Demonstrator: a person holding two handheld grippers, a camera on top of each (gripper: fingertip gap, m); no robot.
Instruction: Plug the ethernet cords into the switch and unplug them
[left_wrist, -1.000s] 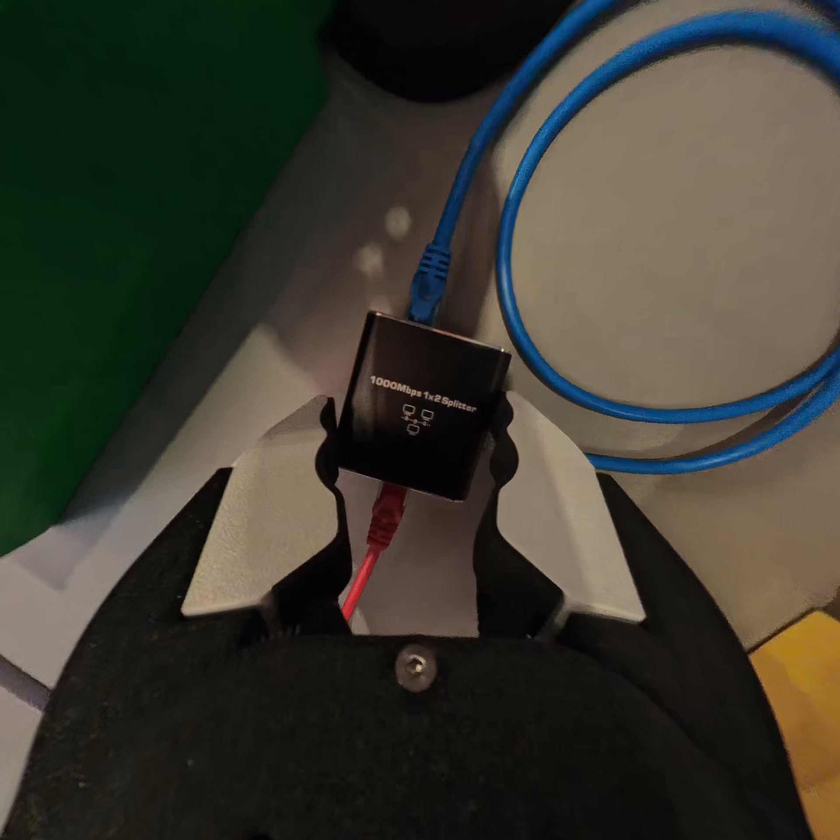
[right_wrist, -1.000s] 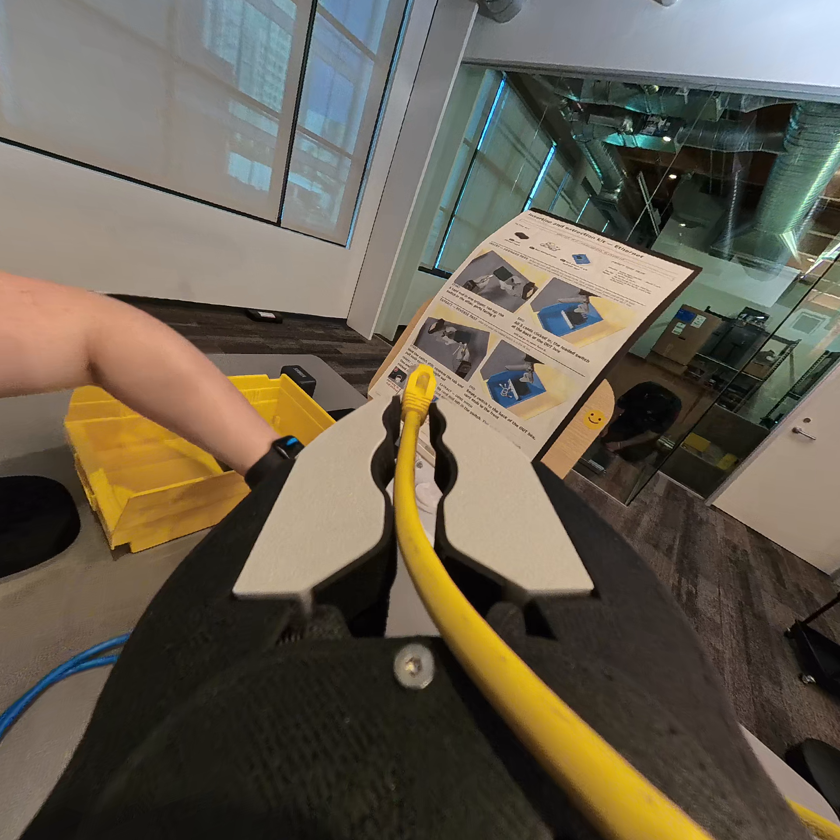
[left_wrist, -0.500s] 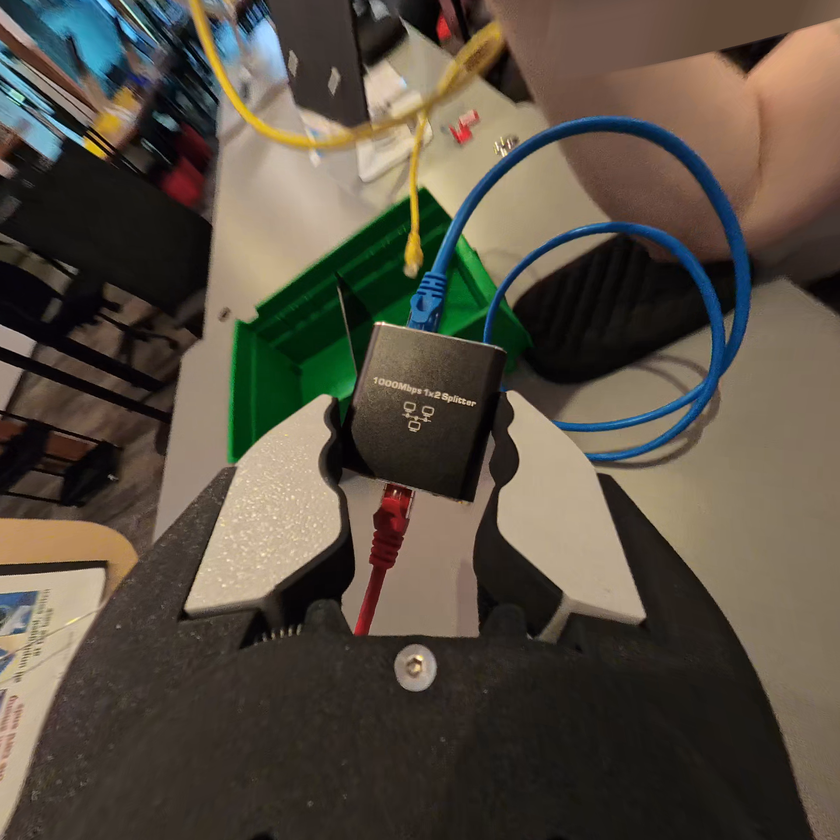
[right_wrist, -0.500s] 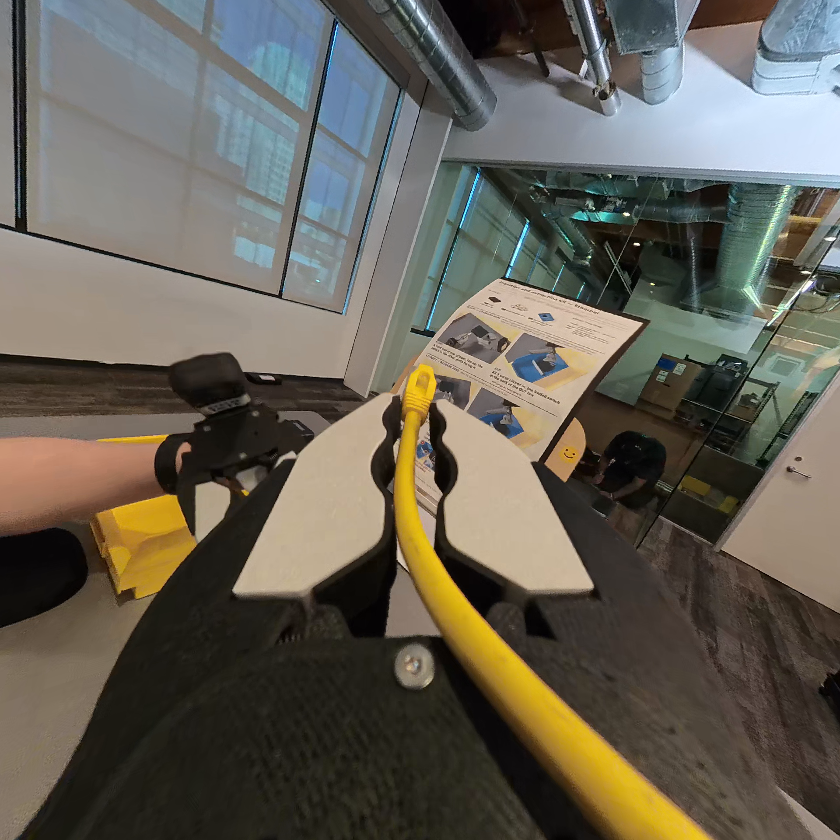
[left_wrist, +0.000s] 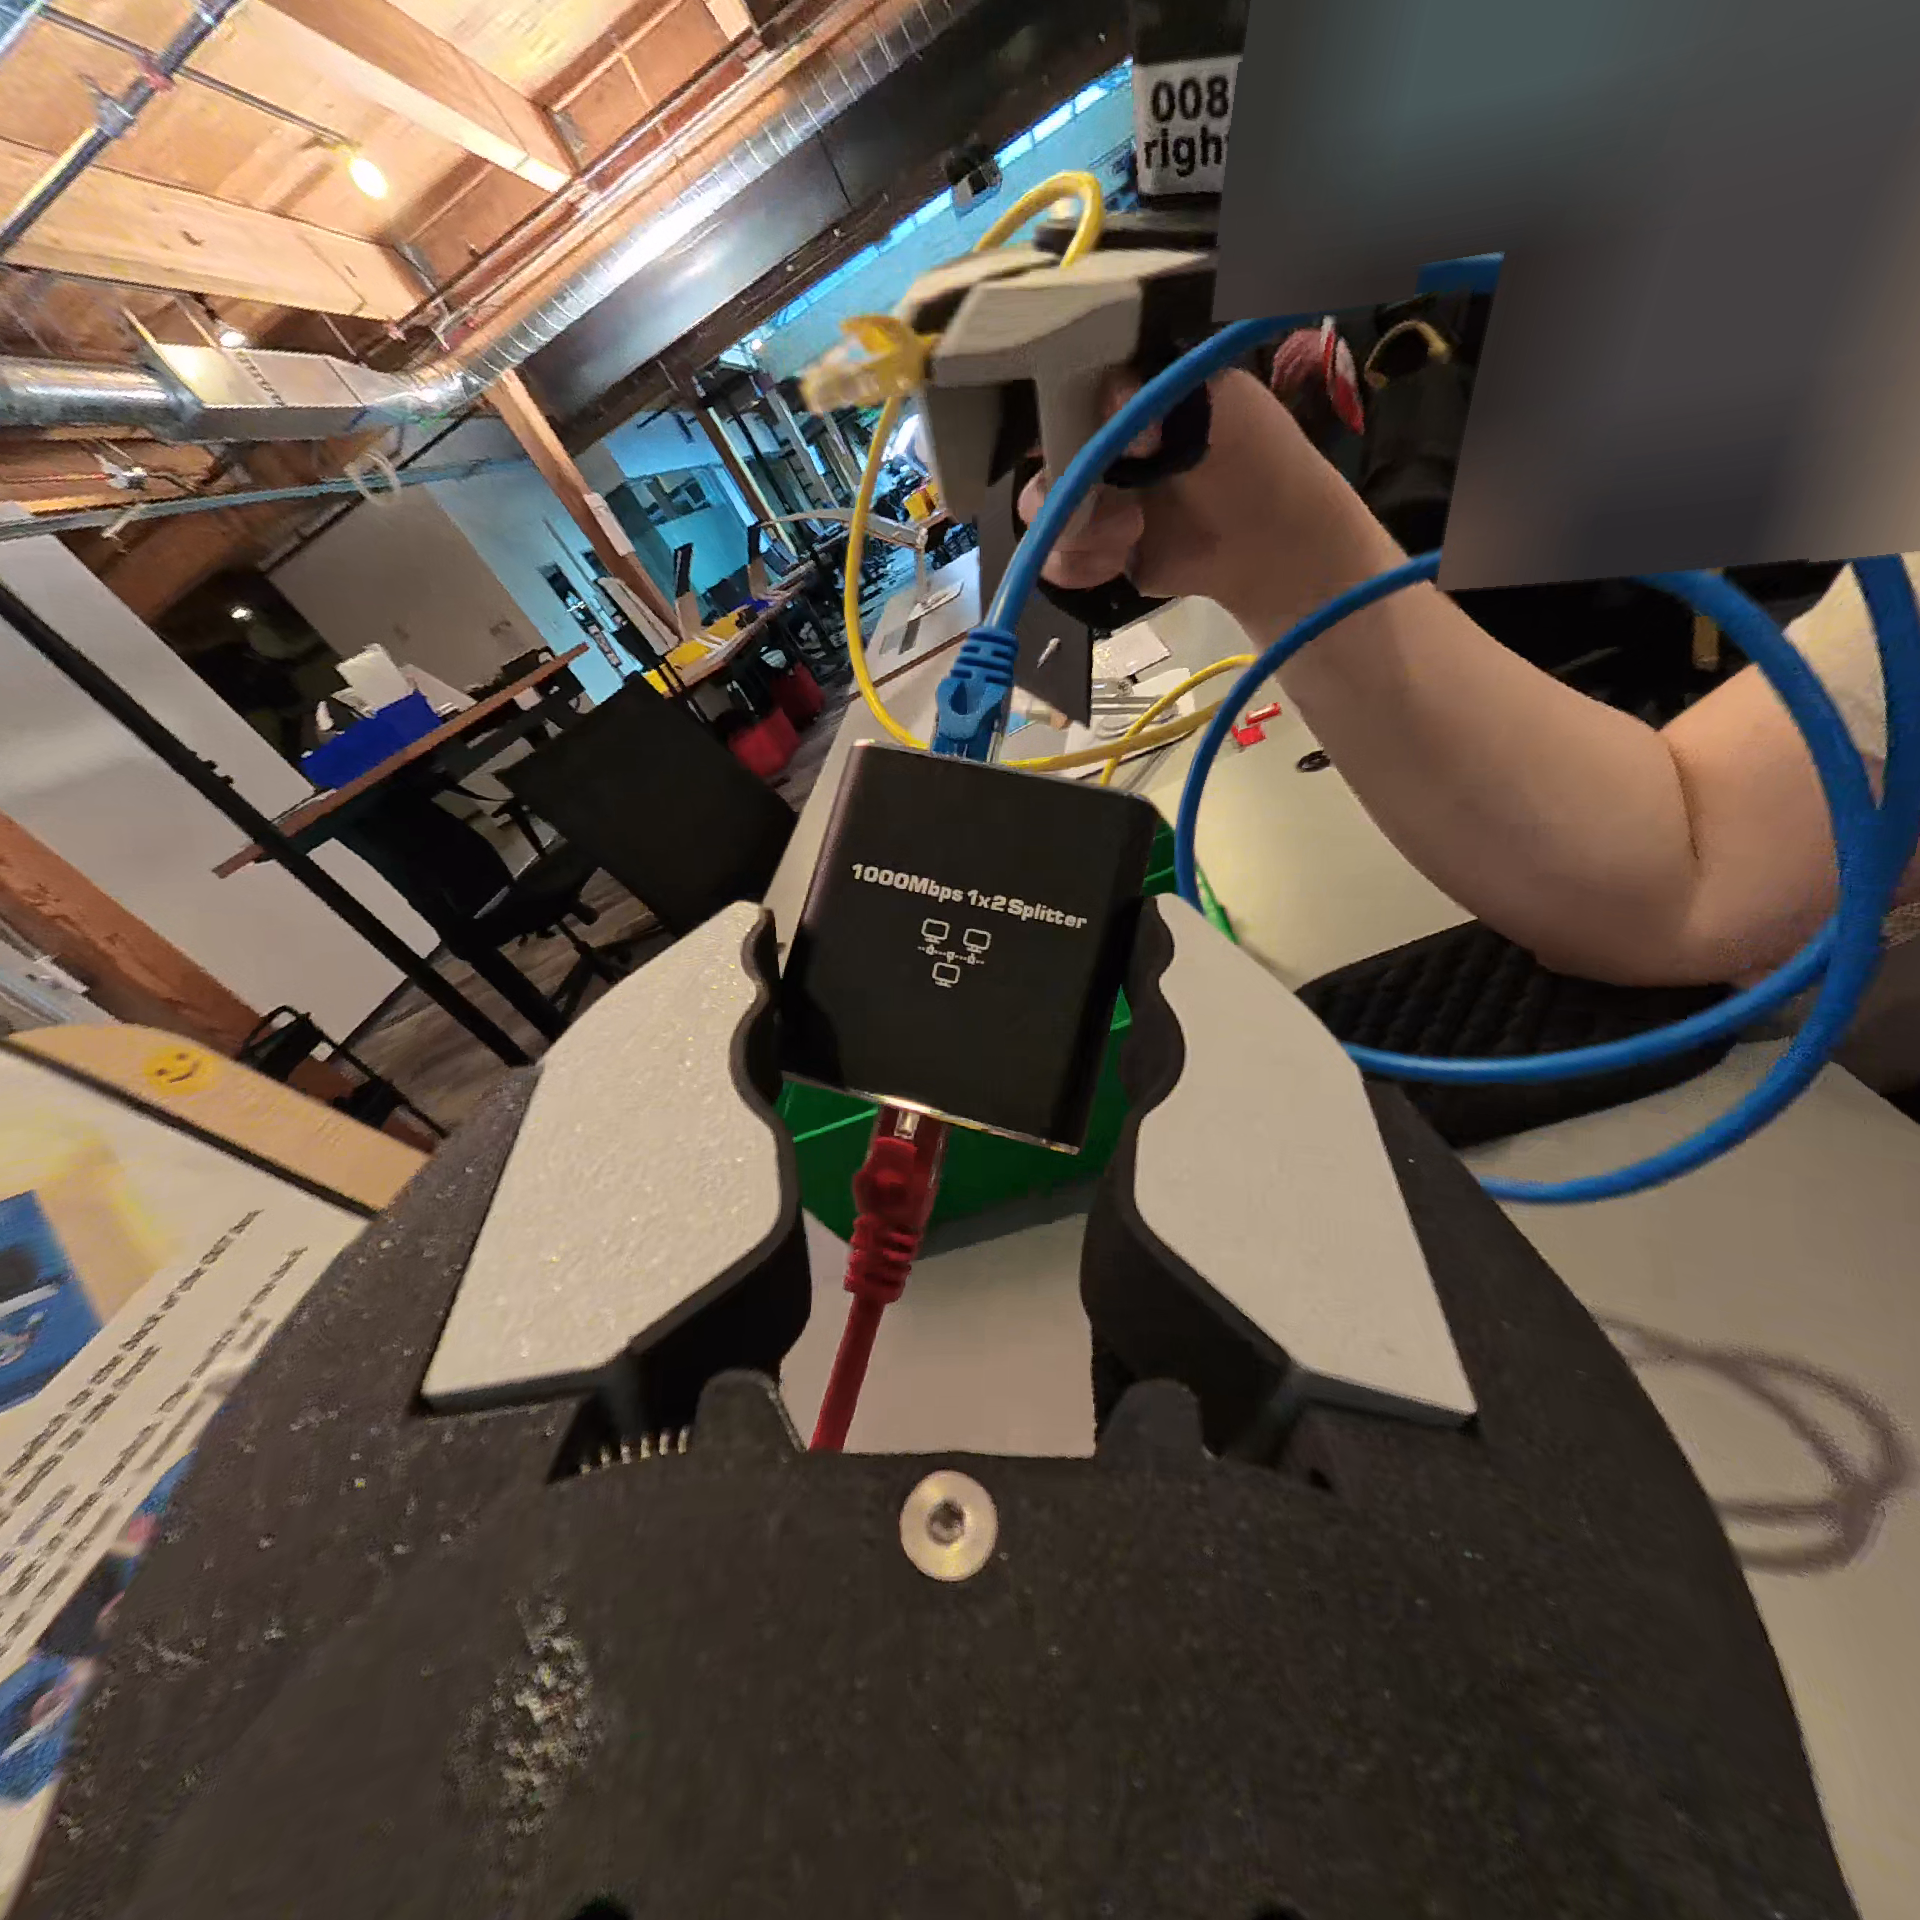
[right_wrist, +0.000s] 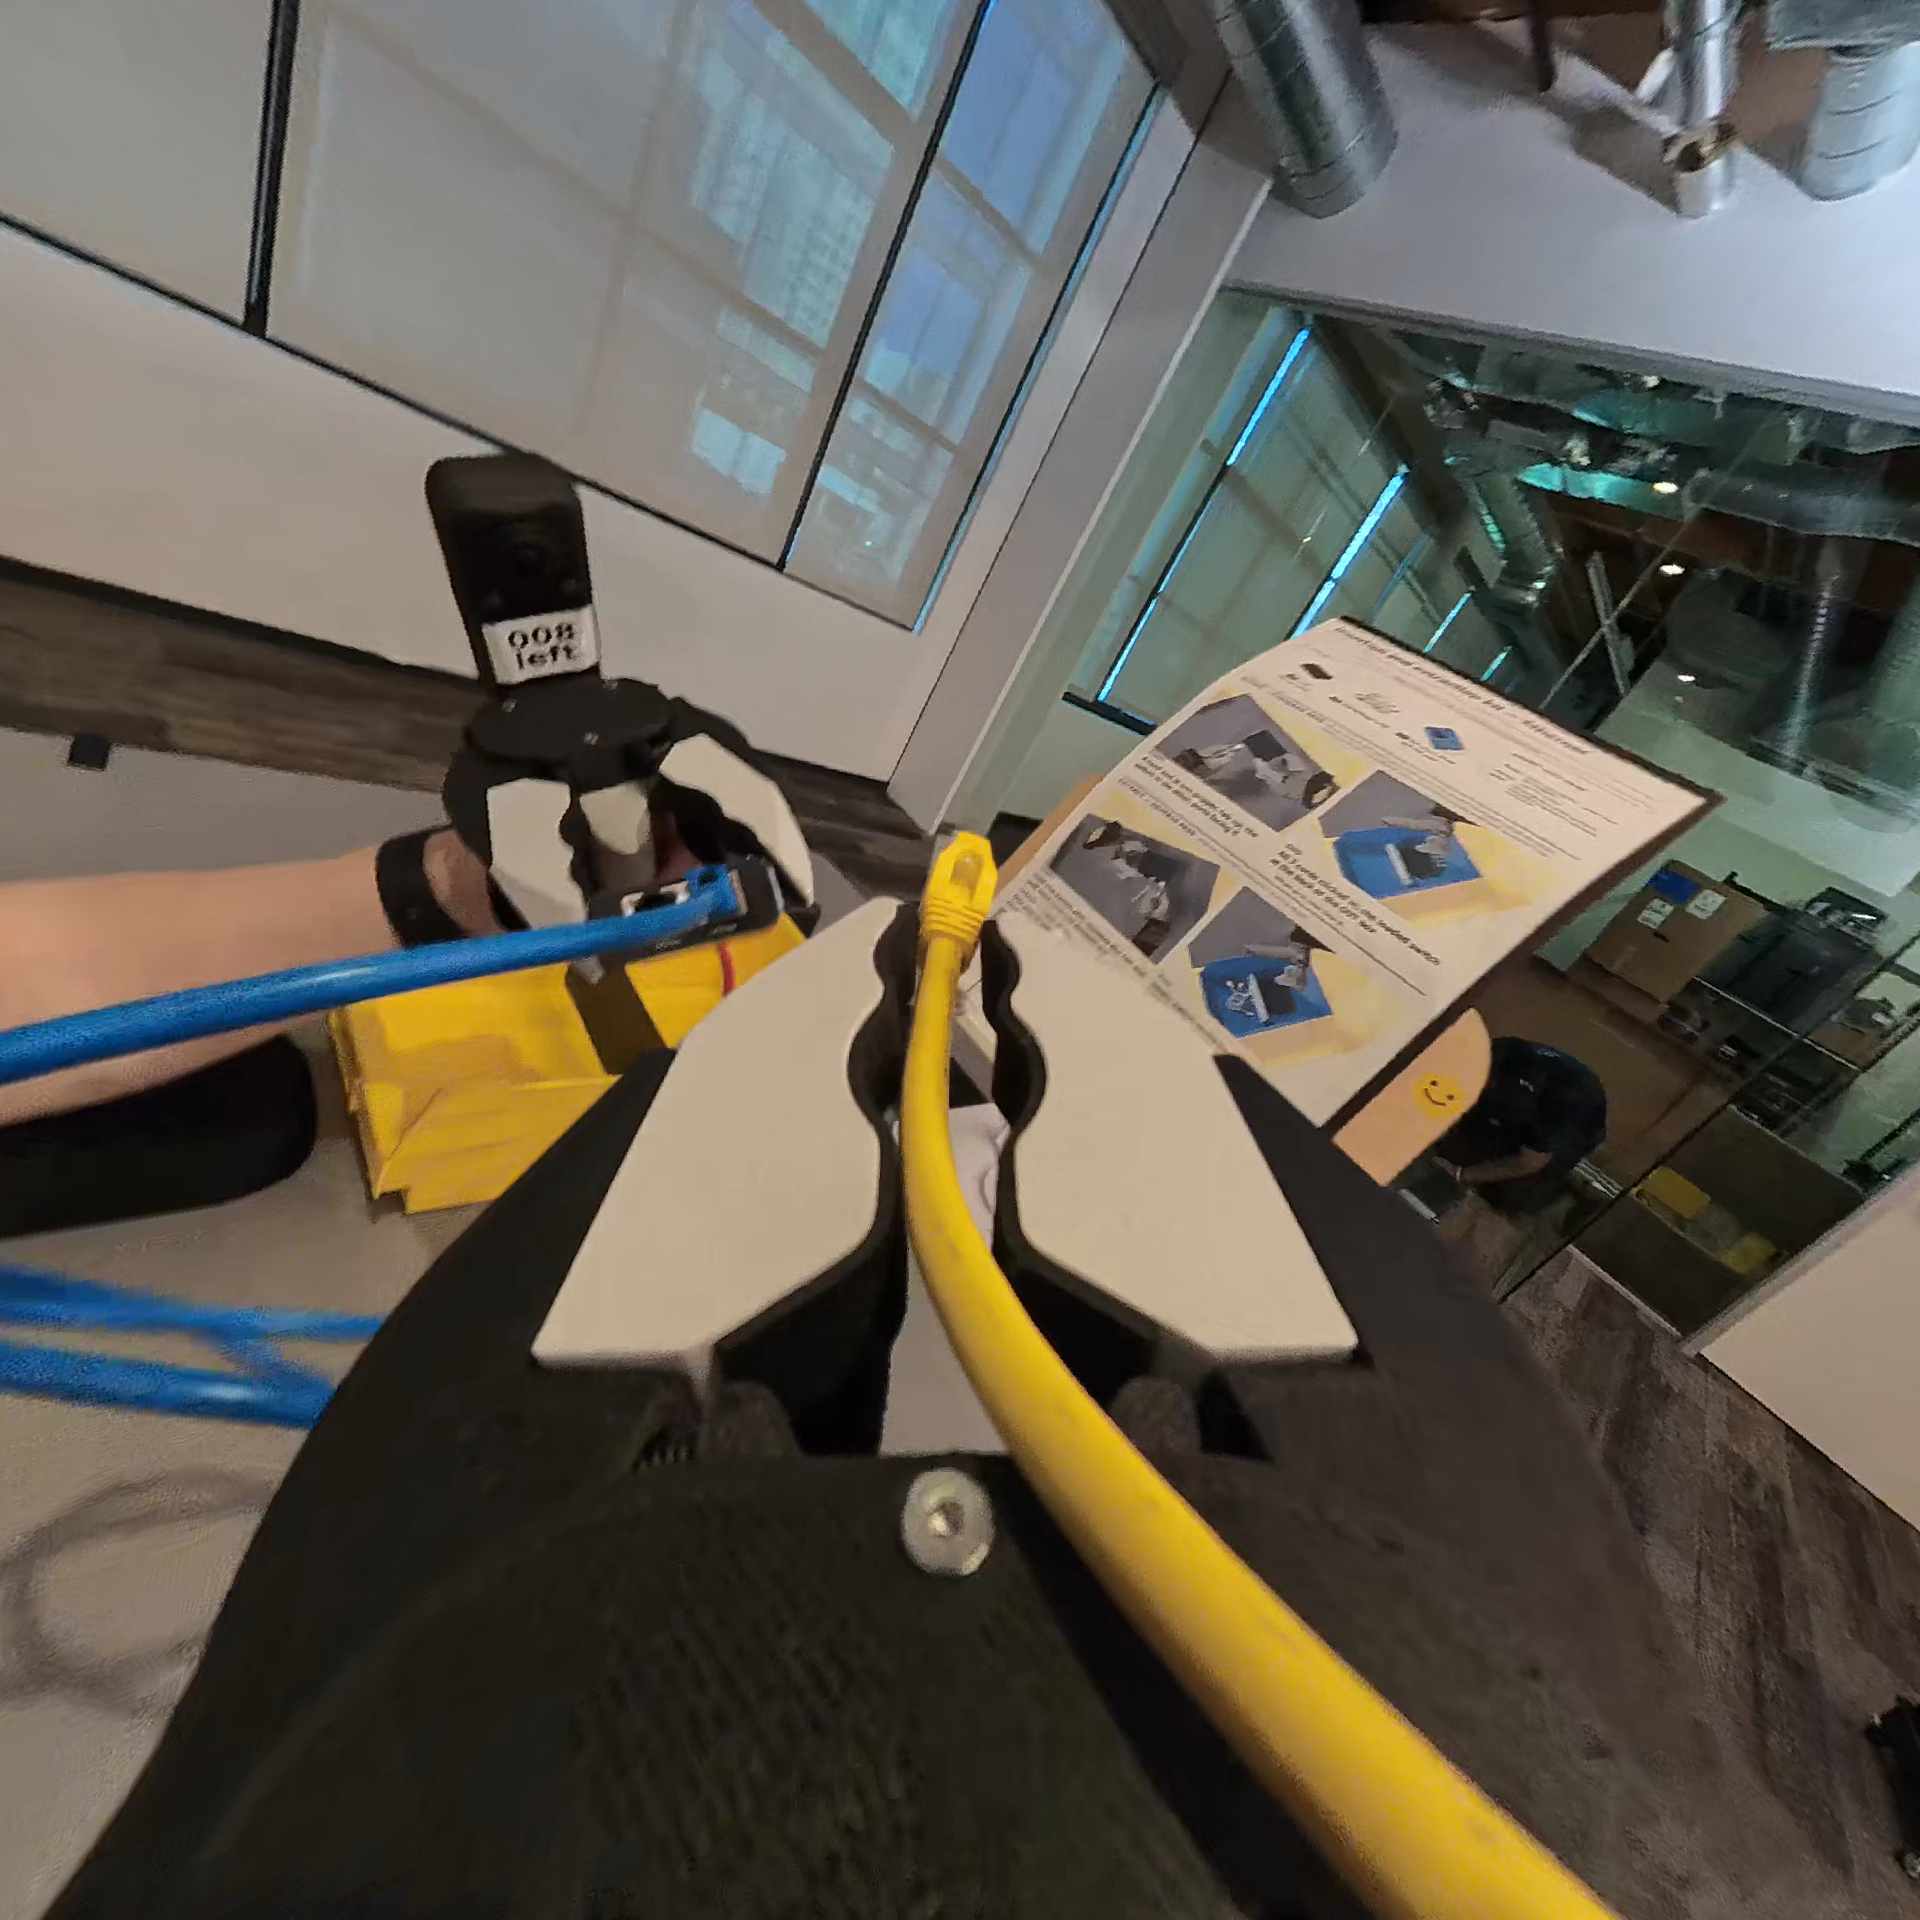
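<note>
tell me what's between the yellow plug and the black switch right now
Only open air: in the left wrist view the yellow plug in the right gripper hangs above the switch, beside the blue cable.

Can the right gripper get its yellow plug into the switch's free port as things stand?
Probably yes. The right gripper holds the yellow plug clear in the air, and the switch sits lifted in the left gripper. Only the blue cord occupies that face; a free port shows beside it.

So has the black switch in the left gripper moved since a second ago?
Yes. The switch, clamped in the left gripper, has been lifted and tilted up: the table filled the view behind it before, and now ceiling beams show.
</note>
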